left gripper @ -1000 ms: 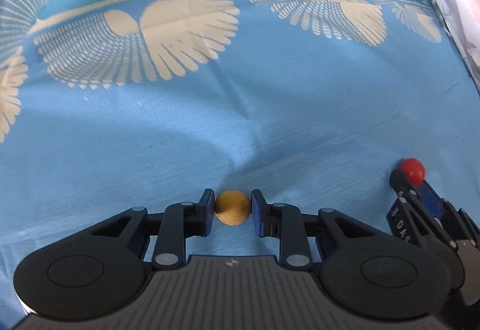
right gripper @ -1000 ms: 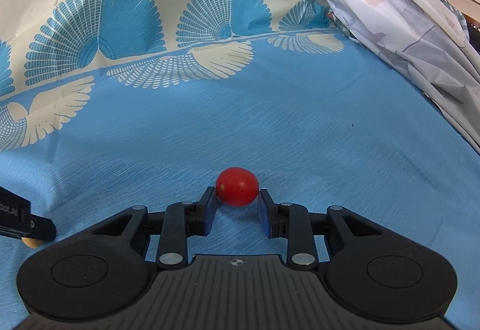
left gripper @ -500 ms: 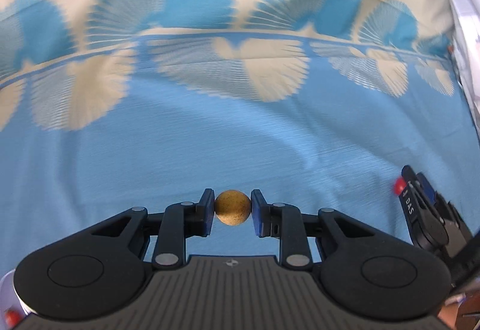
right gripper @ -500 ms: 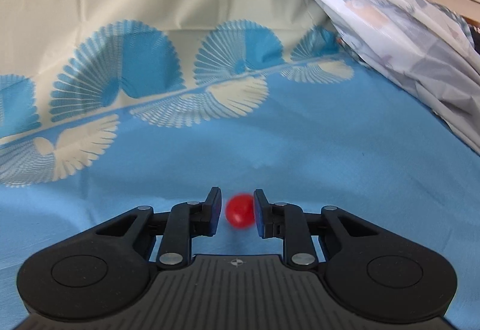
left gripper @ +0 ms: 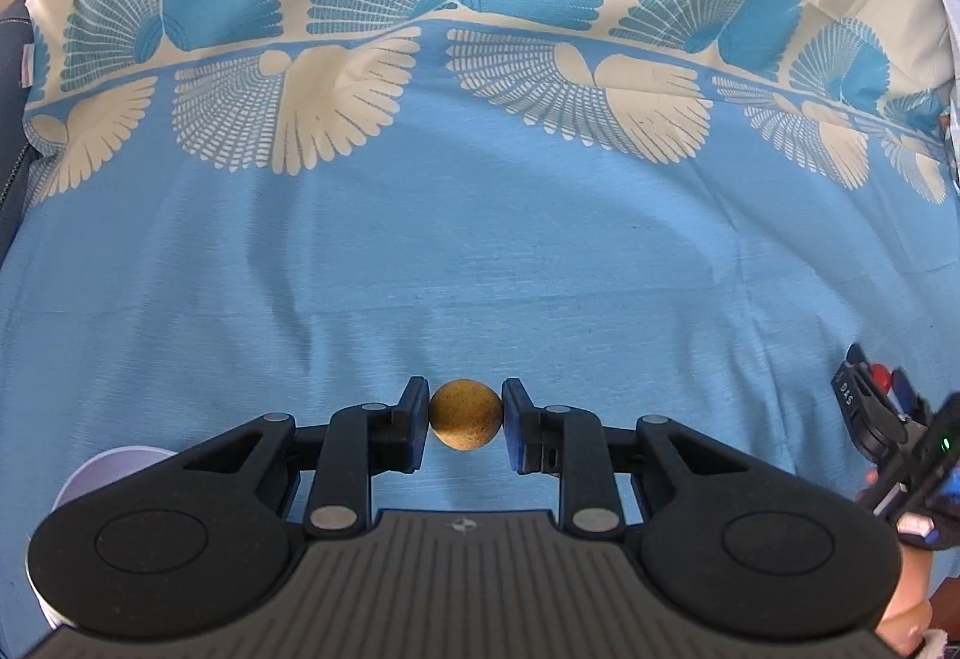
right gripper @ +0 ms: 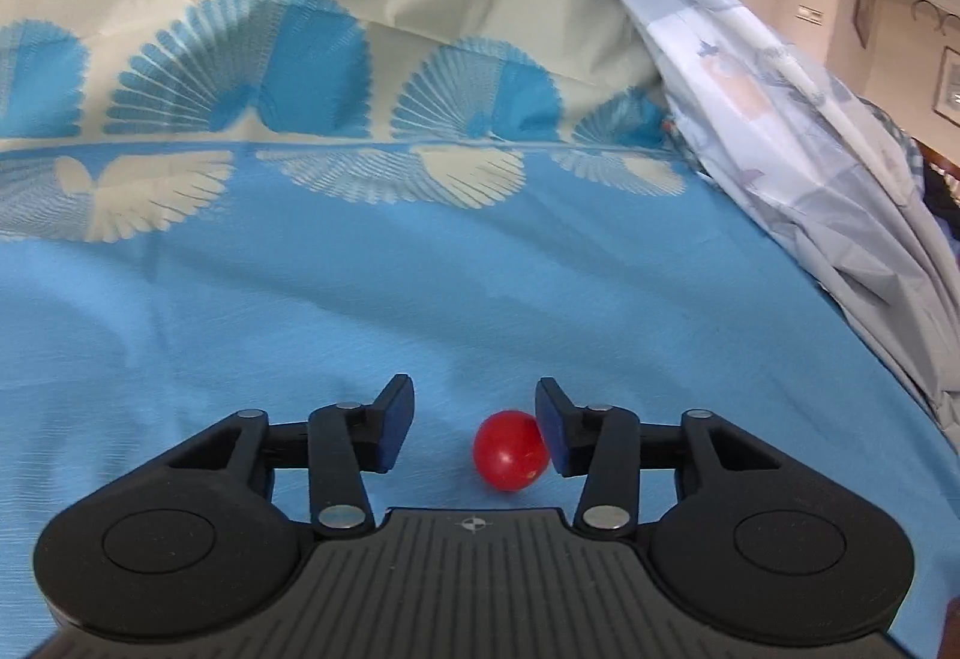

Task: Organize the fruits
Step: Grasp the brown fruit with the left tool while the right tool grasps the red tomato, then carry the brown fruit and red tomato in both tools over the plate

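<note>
1. Two fruits are in play: a small round tan-brown fruit with a rough, speckled skin [left gripper: 466,423] and a small glossy red cherry tomato [right gripper: 510,449], both over a blue cloth with a cream fan-shell pattern [left gripper: 480,251].
2. The left gripper [left gripper: 466,424] has its jaws drawn in nearly all the way, with both blue pads pressed on the sides of the tan-brown fruit; whether the fruit is clear of the cloth I cannot tell.
3. The right gripper [right gripper: 474,434] has its jaws spread wide and holds nothing; the tomato lies on the cloth between them, touching the right pad and well apart from the left.
4. To do this step well, I judge the right gripper should shift to its right so the tomato sits midway, then close slowly and lightly, since the skin looks smooth and the fruit could roll or squirt out.
5. The tan-brown fruit is near spherical, with no clear long axis.
6. The tomato looks slightly oval, its long axis seemingly running from upper left to lower right in the right wrist view; a stem end is not visible.
7. A pale round rim [left gripper: 114,464] peeks from behind the left gripper's body, possibly a container.
</note>
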